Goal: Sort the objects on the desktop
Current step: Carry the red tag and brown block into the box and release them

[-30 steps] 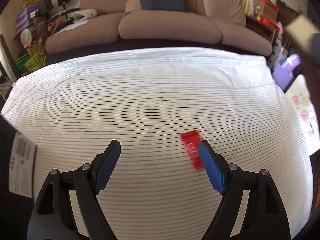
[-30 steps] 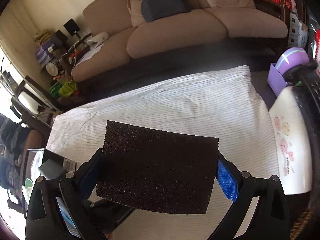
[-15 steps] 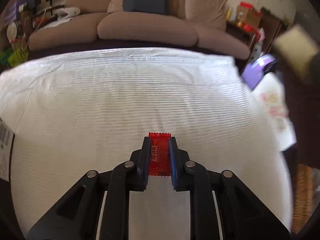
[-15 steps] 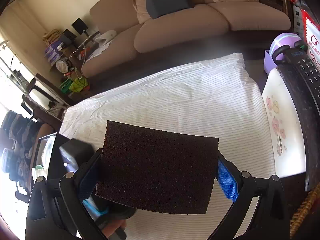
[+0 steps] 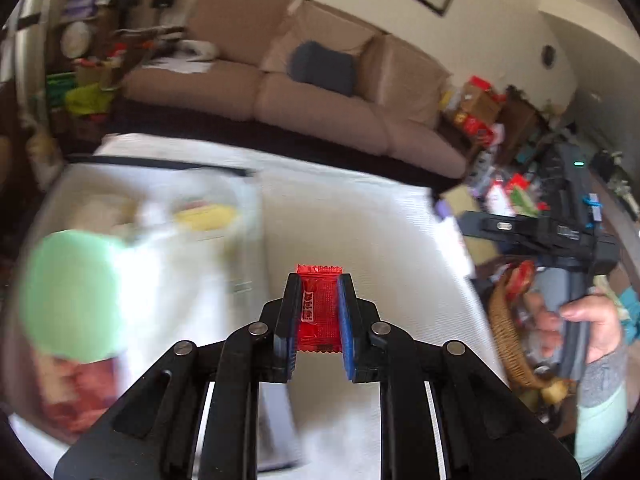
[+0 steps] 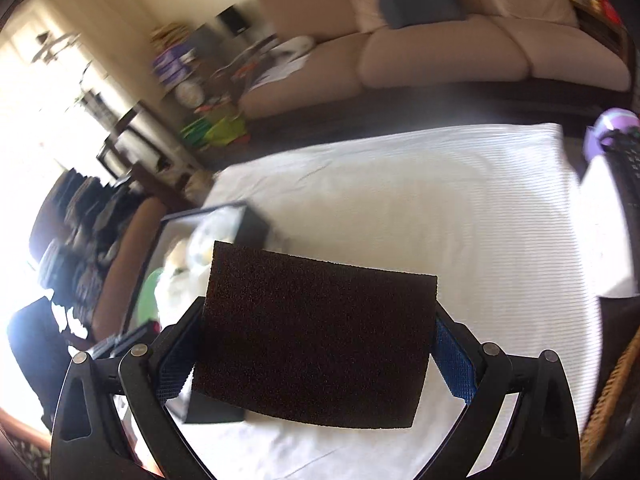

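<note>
My left gripper is shut on a small red candy packet and holds it lifted above the white striped cloth. My right gripper is shut on a dark brown sponge that fills the gap between its blue pads, above the cloth. The right gripper and the hand holding it also show at the right of the left wrist view. A clear storage box with a green-lidded item lies at the left, blurred; it also shows in the right wrist view.
A beige sofa stands behind the table. A wicker basket sits off the table's right edge. A black keyboard and a purple object lie at the right. Clutter fills shelves at the far left.
My left gripper has lifted the red packet off the cloth and swung left toward the clear box. The right gripper keeps hold of the sponge and has turned leftward.
</note>
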Motion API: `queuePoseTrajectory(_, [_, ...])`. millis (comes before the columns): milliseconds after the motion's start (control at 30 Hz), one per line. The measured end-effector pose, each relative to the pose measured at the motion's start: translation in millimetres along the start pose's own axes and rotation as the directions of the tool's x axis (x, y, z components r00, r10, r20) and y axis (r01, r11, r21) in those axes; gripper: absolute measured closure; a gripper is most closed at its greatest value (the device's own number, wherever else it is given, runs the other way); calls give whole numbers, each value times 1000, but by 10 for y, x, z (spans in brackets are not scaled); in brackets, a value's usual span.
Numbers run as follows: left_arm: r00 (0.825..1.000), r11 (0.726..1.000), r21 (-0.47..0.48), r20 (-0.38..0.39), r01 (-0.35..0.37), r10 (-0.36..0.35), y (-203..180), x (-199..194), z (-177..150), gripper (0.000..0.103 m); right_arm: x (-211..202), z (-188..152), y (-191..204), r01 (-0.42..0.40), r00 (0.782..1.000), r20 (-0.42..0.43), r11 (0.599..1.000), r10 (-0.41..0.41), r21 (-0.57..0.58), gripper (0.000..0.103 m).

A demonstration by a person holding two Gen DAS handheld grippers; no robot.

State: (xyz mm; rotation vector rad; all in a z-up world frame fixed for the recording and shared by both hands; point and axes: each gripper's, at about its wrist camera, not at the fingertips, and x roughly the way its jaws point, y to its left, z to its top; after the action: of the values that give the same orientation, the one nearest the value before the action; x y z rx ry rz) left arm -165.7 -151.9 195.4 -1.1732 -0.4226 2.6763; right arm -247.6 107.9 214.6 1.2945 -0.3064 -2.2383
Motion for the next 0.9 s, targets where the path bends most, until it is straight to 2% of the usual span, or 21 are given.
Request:
queuePoseTrajectory(67, [995,995,-33,-19,-98,97,470,-212,-81,87,199,-80,406,-42,998,-41,998,41,-38,1])
queuePoseTrajectory(167, [981,977,-96,-56,-189,184,1097,-356,-267,87,541,-174,965,-92,992,-96,993,84,-76,1])
queuePoseTrajectory(233, [973,967,-121,-85,-226,217,1425,-361,-382,87,781,-222,1277,-120,986,-126,989,109,-84,1])
queuePoseTrajectory(333, [966,961,-130,-117,-244,230,1702,-262,-523,87,1100,-305,1661,-126,981,-162,988,111,-88,1])
queuePoseTrajectory(500, [972,969,-114,-114,-220,207,1834,-232,-692,87,1488,-342,2057,-106,978,-191,989,86,-99,1])
queuePoseTrajectory(633, [961,968,-46,-143,-247,238,1815,-156,-702,84,1731,-304,2217,-86,977,-202,991,64,-103,1])
queuePoseTrajectory(733, [961,966,-33,-116,-258,253,1786,-225,-739,80,1907,-277,2349,-67,979,-202,991,43,-118,1])
queuePoseTrajectory(800, [965,966,-47,-81,-253,248,1769,-326,-746,66,2056,-263,2459,-59,977,-209,990,31,-129,1])
queuePoseTrajectory(867, [969,967,-59,-45,-247,245,1766,-437,-761,56,2197,-256,2564,-42,977,-214,989,11,-144,1])
queuePoseTrajectory(900, [968,966,-63,-33,-251,250,1782,-473,-757,56,2272,-251,2625,-33,977,-213,987,0,-154,1])
